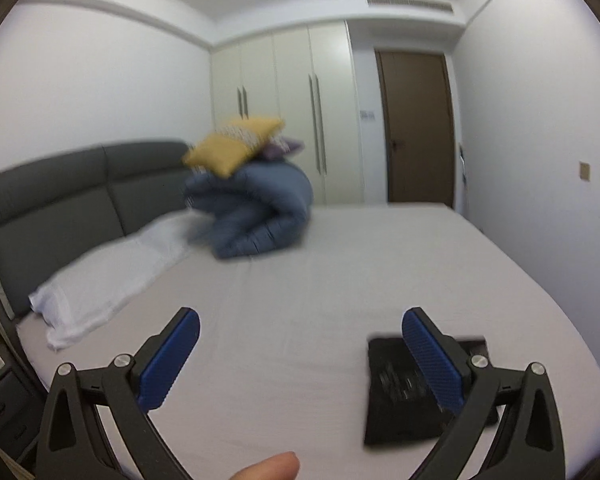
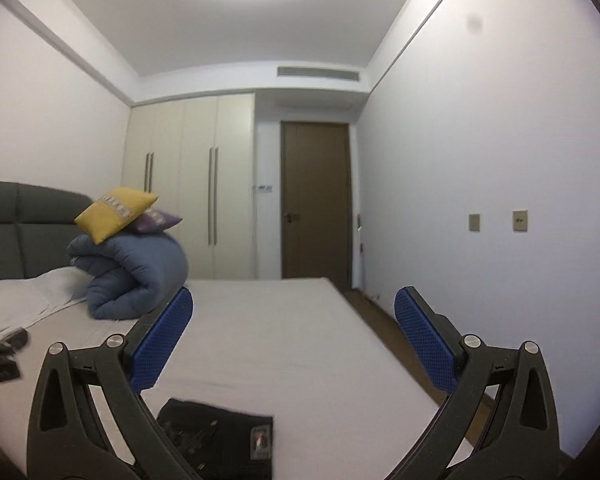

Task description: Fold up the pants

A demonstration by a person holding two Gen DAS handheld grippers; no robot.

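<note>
The black pants (image 1: 404, 396) lie folded into a compact rectangle on the pale bed sheet (image 1: 320, 280), partly behind my left gripper's right finger. My left gripper (image 1: 300, 320) is open and empty, raised above the bed to the left of the pants. In the right wrist view the folded pants (image 2: 228, 440) lie low in frame with a small label showing. My right gripper (image 2: 294, 304) is open and empty, above and beyond the pants.
A rolled blue duvet (image 1: 260, 212) with a yellow cushion (image 1: 232, 148) on top sits by the grey headboard (image 1: 60, 200). A white pillow (image 1: 112, 276) lies at the left. The bed's right edge (image 2: 380, 344) drops to a wooden floor. Wardrobe and door stand behind.
</note>
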